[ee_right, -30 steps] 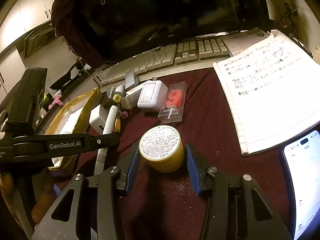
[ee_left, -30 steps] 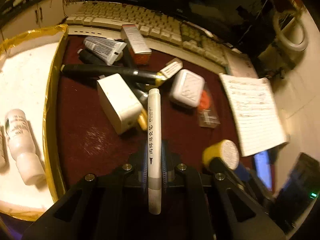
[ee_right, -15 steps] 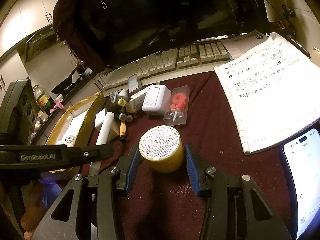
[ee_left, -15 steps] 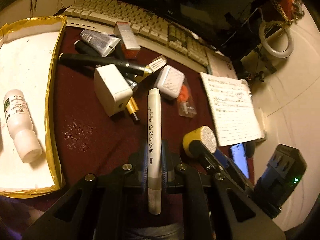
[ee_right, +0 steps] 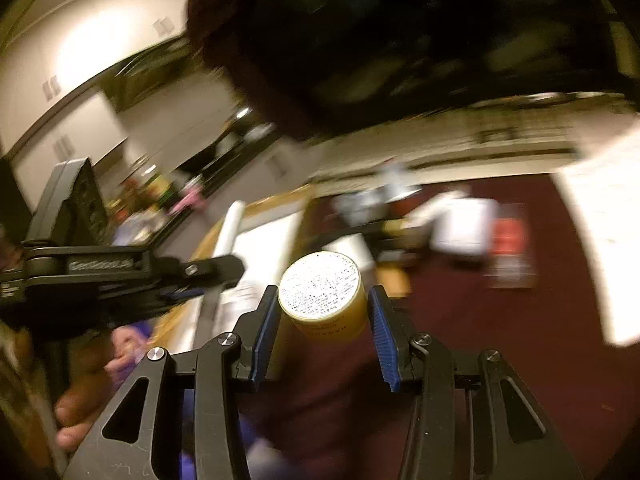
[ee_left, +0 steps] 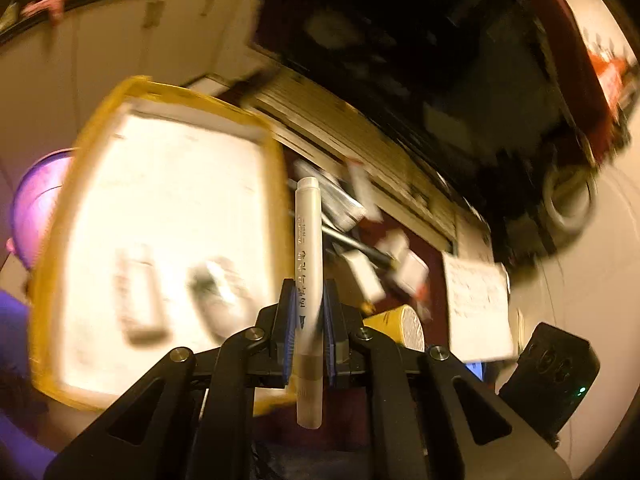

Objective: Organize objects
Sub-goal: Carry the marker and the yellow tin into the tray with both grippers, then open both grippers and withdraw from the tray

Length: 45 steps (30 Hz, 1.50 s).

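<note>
My left gripper (ee_left: 306, 312) is shut on a white marker pen (ee_left: 307, 248) that points forward, held in the air beside the right edge of a yellow-rimmed white tray (ee_left: 168, 216). Blurred bottles (ee_left: 138, 296) lie in the tray. My right gripper (ee_right: 322, 312) is shut on a yellow round jar (ee_right: 322, 294) with a white printed lid, lifted above the dark red mat (ee_right: 500, 340). The jar also shows in the left wrist view (ee_left: 400, 326). The left gripper (ee_right: 132, 276) with its pen shows at the left of the right wrist view.
A heap of small items (ee_left: 360, 240), with chargers, tubes and a black pen, lies on the mat in front of a keyboard (ee_left: 360, 136). A notepad (ee_left: 476, 308) lies at the right. A monitor (ee_right: 400, 40) stands behind. Both views are motion-blurred.
Both grippers have lifted and swung left toward the tray, carrying the pen and the jar. The jar has left the mat. The views have tilted upward.
</note>
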Motion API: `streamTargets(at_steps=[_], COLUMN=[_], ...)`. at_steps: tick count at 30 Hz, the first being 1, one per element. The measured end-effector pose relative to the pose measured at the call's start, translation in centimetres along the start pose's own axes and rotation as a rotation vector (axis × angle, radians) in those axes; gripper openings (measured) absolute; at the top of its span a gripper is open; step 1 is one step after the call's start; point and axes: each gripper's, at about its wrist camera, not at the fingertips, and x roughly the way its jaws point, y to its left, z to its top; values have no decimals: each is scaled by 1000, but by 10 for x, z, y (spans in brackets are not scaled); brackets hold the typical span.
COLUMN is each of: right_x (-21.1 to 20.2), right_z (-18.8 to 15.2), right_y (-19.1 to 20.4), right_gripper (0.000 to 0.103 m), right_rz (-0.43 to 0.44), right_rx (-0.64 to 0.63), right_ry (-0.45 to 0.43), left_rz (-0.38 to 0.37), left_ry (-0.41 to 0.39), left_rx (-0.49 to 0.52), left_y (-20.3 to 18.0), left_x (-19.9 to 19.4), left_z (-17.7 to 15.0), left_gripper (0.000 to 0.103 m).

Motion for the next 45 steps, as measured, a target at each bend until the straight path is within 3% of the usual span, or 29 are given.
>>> streamTargets(at_steps=[2, 9, 16, 21, 34, 36, 38, 41, 43, 45], right_x=[21, 85, 109, 123, 133, 133, 132, 127, 120, 115], right_z=[13, 27, 24, 25, 17, 18, 18, 19, 19, 20], right_y=[17, 52, 57, 53, 54, 53, 51, 51, 51, 51], right_gripper=[40, 40, 40, 40, 38, 39, 42, 51, 58, 58], right_rz=[67, 80, -7, -44, -57, -47, -26, 5, 17, 26], right_rx=[-33, -138, -196, -184, -220, -209, -195, -179, -174, -172], right_ry=[63, 166, 148, 156, 148, 144, 141, 130, 101, 90], left_rz=[-1, 14, 56, 141, 163, 203, 213, 166, 141, 116], left_ry=[-18, -5, 20, 31, 89, 74, 58, 13, -5, -24], left_rx=[-66, -170, -159, -159, -144, -114, -99, -109, -103, -98], left_y=[25, 71, 82, 85, 85, 82, 81, 80, 78, 73], left_x=[-5, 13, 32, 40, 54, 54, 52, 41, 34, 27], left_z=[12, 33, 44, 47, 45, 43, 41, 38, 37, 36], left_gripper=[10, 10, 10, 10, 10, 14, 33, 51, 52, 52])
